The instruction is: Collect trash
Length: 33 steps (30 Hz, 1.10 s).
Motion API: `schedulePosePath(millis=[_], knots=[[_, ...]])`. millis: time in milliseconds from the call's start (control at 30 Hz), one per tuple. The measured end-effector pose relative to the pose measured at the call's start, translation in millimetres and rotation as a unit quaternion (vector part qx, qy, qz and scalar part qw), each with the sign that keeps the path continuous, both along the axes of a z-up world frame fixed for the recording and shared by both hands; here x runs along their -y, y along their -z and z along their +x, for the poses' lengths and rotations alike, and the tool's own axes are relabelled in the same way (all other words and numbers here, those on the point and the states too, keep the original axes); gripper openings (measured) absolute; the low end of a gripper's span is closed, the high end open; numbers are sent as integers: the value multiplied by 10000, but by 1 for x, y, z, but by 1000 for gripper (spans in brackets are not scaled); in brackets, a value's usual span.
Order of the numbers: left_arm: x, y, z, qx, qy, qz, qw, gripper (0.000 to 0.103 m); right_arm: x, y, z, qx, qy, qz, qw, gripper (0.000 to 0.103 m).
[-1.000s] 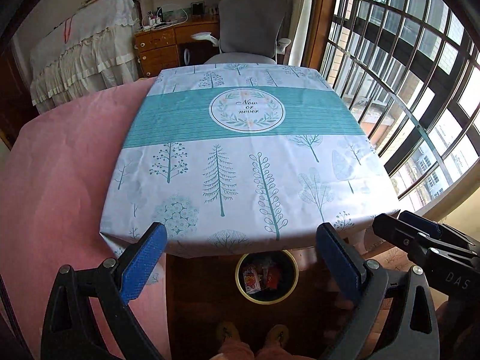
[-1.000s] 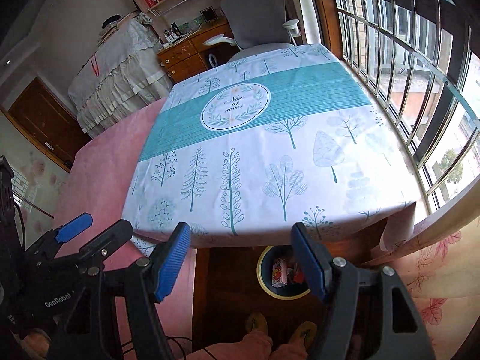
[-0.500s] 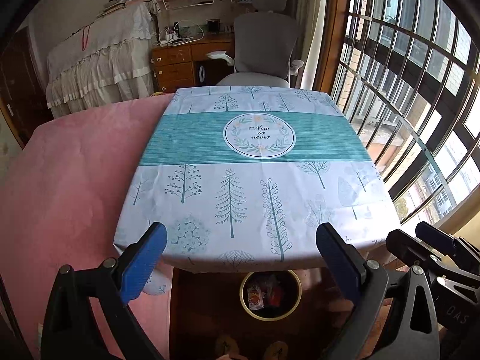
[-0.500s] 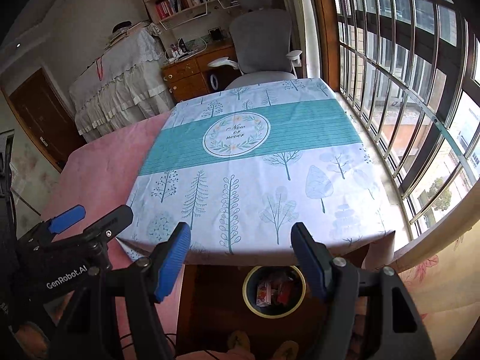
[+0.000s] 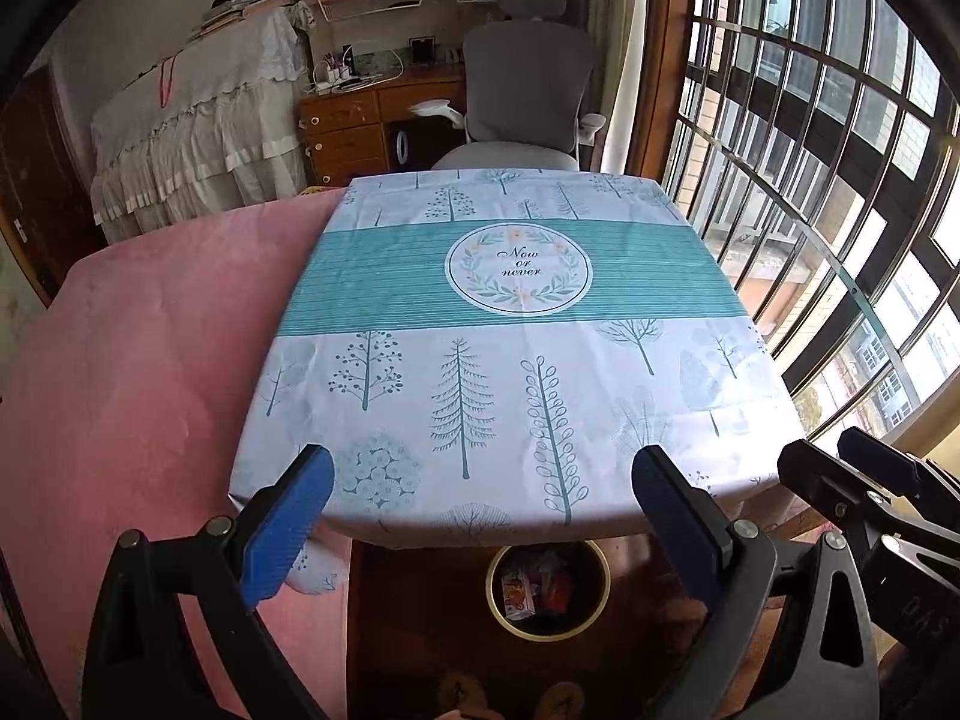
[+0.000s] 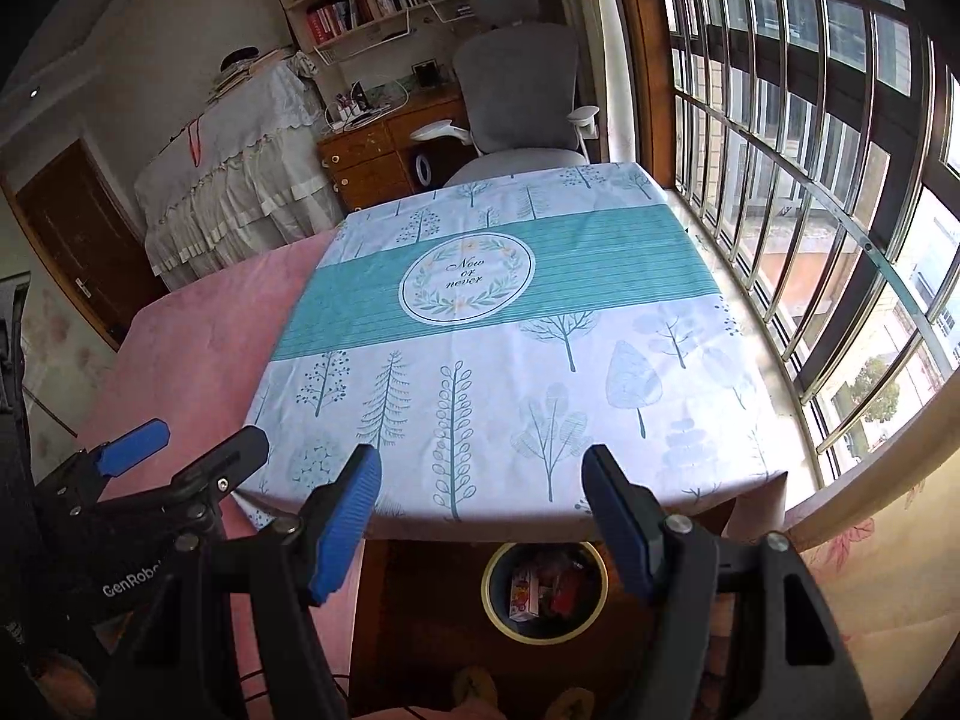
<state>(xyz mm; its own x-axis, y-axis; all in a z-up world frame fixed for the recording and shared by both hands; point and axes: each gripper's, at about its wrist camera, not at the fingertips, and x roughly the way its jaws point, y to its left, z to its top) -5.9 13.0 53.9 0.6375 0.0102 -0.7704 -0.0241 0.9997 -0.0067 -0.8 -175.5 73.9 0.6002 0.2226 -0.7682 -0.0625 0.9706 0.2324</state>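
A: Where does the left claw (image 5: 480,516) sit?

B: It hangs over the near edge of the table (image 5: 510,372), tilted downward. Its blue pads (image 5: 288,528) stand wide apart with nothing between them.

A: And the right claw (image 6: 480,510)?

B: The same. Its jaws are spread wide and empty, above the same near edge. In the left wrist view it shows at the lower right corner; in the right wrist view the left claw shows at the lower left.

A: What covers the table?

B: A pale tablecloth (image 6: 540,372) printed with trees, crossed by a teal band with a round badge reading "Now or never". The cloth lies flat.

A: So where is the trash?

B: In the bin (image 5: 547,591), a round one with a yellowish rim that stands on the dark wooden floor just below the table's near edge. Inside it lie the wrappers (image 5: 534,588), a small printed carton among them and something red beside it. The right wrist view shows the same bin (image 6: 545,591) between that claw's fingers.

A: Anything of the person?

B: Only the toes of two slippers (image 6: 516,690) at the bottom edge, just this side of the bin.

A: And around the table?

B: A pink bed cover (image 5: 138,372) to its left, touching the cloth, a grey office chair (image 5: 522,96) at the far side, and a barred window (image 5: 840,180) on the right.
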Motion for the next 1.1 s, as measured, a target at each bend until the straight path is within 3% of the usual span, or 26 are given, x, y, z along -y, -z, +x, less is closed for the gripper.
schedulePosePath(millis=[1100], knots=[[9, 13, 1, -154, 114, 79, 9998, 99, 5, 5, 5, -15, 10, 10, 10000, 70]])
